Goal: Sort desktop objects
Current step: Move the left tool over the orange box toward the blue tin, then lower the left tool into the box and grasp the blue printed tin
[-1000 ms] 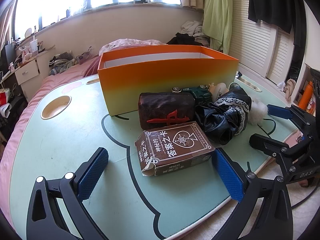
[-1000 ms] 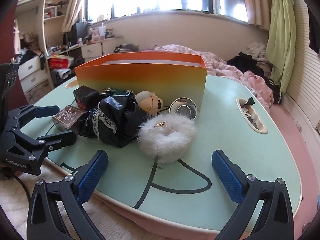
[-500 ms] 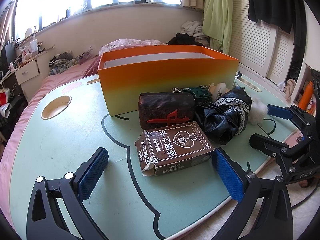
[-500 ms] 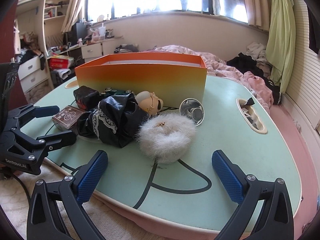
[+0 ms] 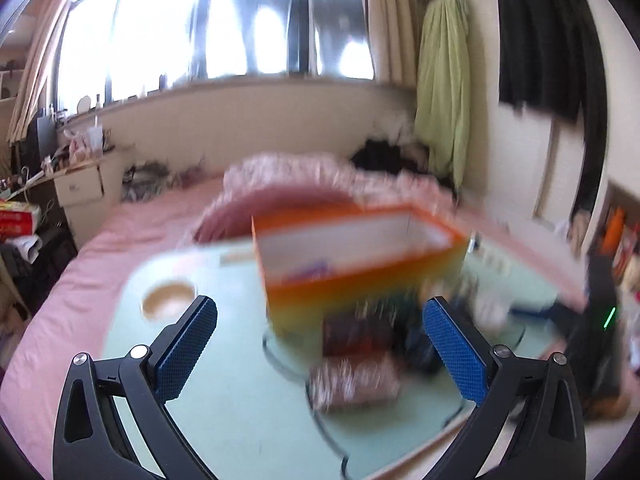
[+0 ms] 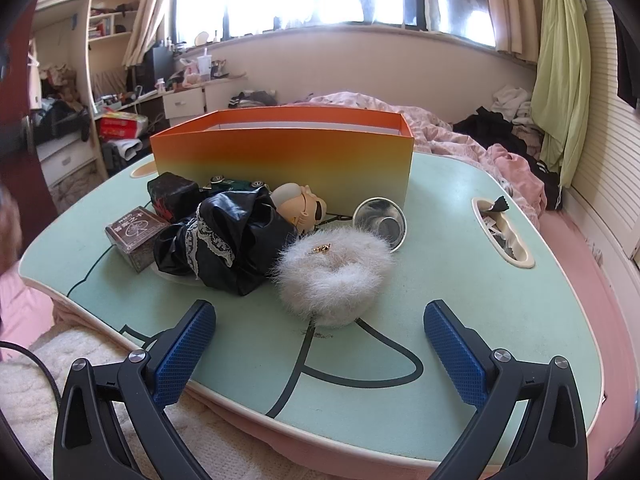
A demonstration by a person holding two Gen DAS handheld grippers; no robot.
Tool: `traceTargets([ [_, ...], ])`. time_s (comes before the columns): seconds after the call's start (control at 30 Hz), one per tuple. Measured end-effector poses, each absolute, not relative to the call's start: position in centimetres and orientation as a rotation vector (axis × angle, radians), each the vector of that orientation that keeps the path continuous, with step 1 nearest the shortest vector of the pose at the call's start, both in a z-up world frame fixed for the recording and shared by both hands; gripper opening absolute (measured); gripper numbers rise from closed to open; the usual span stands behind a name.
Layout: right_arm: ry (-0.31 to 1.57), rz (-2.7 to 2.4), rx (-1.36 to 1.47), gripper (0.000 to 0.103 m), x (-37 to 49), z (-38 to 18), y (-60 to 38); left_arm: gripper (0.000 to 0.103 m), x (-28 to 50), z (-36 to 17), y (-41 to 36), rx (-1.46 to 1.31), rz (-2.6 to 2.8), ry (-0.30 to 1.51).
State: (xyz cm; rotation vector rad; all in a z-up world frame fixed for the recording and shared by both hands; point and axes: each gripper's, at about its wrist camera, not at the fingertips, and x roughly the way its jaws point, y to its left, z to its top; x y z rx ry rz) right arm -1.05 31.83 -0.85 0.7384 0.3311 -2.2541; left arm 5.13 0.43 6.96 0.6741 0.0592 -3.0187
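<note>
The left wrist view is motion-blurred. My left gripper (image 5: 320, 344) is open and empty, raised above the mint-green table (image 5: 224, 392), with the orange box (image 5: 360, 256) ahead. A brown card box (image 5: 356, 384) and a dark pouch (image 5: 356, 332) lie between the box and me. My right gripper (image 6: 320, 344) is open and empty, just short of a white fluffy pouch (image 6: 334, 276). Beyond the pouch lie a black lace-trimmed bundle (image 6: 228, 240), a doll head (image 6: 300, 204), a metal cup (image 6: 380, 220) on its side, a green toy car (image 6: 232, 184), the dark pouch (image 6: 172, 194) and the card box (image 6: 134, 232), all in front of the orange box (image 6: 284, 160).
The table (image 6: 500, 320) rests on a pink bed. A slot (image 6: 500, 232) on its right side holds small items, and a round cup recess (image 5: 168, 296) sits at its left. A drawer unit and clutter stand at the far left. Clothes hang at the right.
My left gripper has swung up and back, blurring its view, and has gone out of the right wrist view. The metal cup rolled slightly to the right. My right gripper barely moved.
</note>
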Motion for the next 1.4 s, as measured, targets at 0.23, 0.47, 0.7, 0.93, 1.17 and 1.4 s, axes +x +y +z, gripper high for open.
traceTargets([
  [0.23, 0.331, -2.255, 0.737, 0.103, -1.1, -0.9, 31.9, 0.069, -5.0, 8.9, 0.1, 1.153, -2.962, 0.168],
  [0.47, 0.330, -2.254, 0.734, 0.103, -0.9, -0.5, 31.8, 0.061, -14.1, 5.0, -0.6, 1.724, -2.656, 0.571],
  [0.7, 0.330, -2.254, 0.734, 0.103, -0.9, -0.5, 31.8, 0.061, -16.5, 2.4, 1.0, 1.912, -2.436, 0.530],
  [0.93, 0.330, -2.254, 0.733, 0.103, -0.8, -0.5, 31.8, 0.062, -16.8, 2.2, 1.1, 1.812, -2.409, 0.371],
  [1.17, 0.330, -2.254, 0.733, 0.103, -0.9, -0.6, 31.8, 0.062, -17.0, 2.2, 1.9, 1.767, -2.408, 0.240],
  [1.4, 0.330, -2.254, 0.732, 0.103, -0.9, -0.6, 31.8, 0.062, -17.7, 2.2, 2.5, 1.769, -2.407, 0.217],
])
